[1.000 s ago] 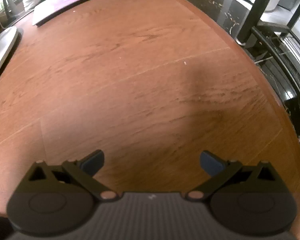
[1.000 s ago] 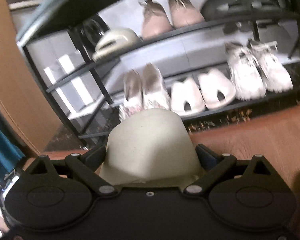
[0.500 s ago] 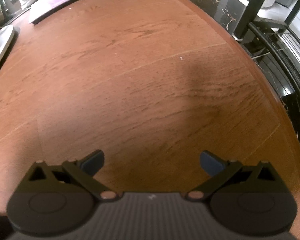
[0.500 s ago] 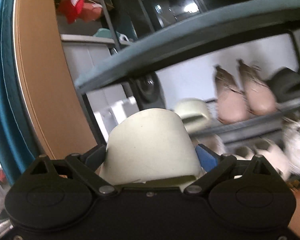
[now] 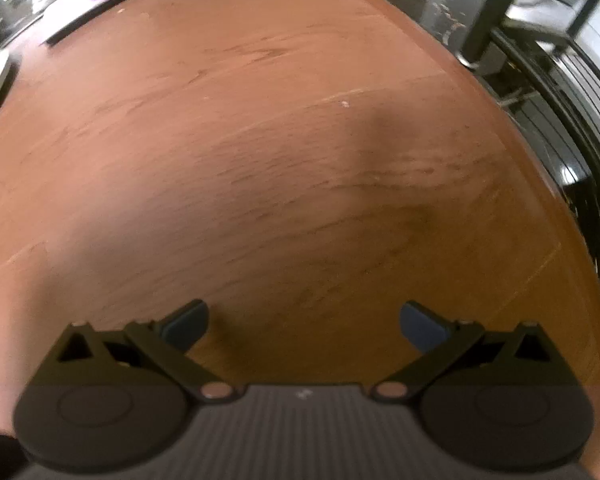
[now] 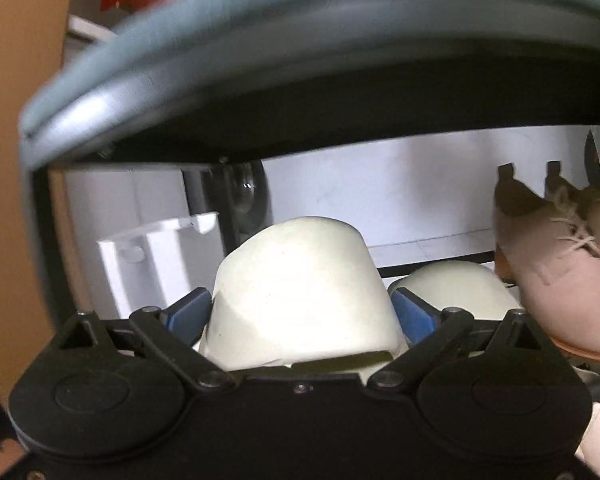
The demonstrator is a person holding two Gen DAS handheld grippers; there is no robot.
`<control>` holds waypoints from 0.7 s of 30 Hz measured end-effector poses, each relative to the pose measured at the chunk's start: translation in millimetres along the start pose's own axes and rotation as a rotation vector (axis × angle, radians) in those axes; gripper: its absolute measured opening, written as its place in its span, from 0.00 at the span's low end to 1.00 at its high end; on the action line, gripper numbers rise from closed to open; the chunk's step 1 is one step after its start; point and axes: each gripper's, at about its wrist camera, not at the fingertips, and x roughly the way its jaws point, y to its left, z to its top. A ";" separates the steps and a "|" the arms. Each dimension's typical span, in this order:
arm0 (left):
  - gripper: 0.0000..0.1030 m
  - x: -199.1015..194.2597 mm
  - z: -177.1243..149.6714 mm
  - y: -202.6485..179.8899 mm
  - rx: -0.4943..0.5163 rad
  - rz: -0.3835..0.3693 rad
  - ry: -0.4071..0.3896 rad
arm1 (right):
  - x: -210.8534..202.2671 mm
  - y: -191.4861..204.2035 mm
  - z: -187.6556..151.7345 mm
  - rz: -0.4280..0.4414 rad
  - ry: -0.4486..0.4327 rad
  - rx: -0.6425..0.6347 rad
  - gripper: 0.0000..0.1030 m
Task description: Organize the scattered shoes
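Floor (image 5: 260, 140): reddish wood grain, matt, smooth. Left tool (image 5: 303, 322): matt black plastic, dull blue pads. Cream slipper (image 6: 300, 292) in right tool (image 6: 300, 316): smooth, rubbery, faint sheen. At 3 o'clock, pink shoes (image 6: 548, 272): smooth leather-like, cloth laces. Shelf edge (image 6: 220, 52) at 12 o'clock: grey, satin.

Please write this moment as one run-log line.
right gripper: shut on cream slipper | beside matching slipper on rack | left gripper: open, empty

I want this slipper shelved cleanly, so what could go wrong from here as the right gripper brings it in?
1. The cream slipper in the right gripper sits right beside its mate; pushing in could shove the mate.
2. The pink lace-up shoes crowd the right; a sideways drift might knock them.
3. The shelf edge above hangs low, so lifting risks a bump.
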 end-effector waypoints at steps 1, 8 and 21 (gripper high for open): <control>0.99 -1.5 -0.1 -1.1 0.000 -0.008 -0.008 | 8.0 -1.5 -2.4 -0.020 0.010 0.005 0.95; 0.99 -3.9 -1.2 -11.2 0.036 -0.034 -0.042 | 37.2 2.4 -14.3 -0.075 0.066 -0.010 1.00; 0.99 -5.4 1.3 -14.1 0.073 -0.061 -0.056 | -72.4 -35.5 -12.7 0.056 0.140 0.089 1.00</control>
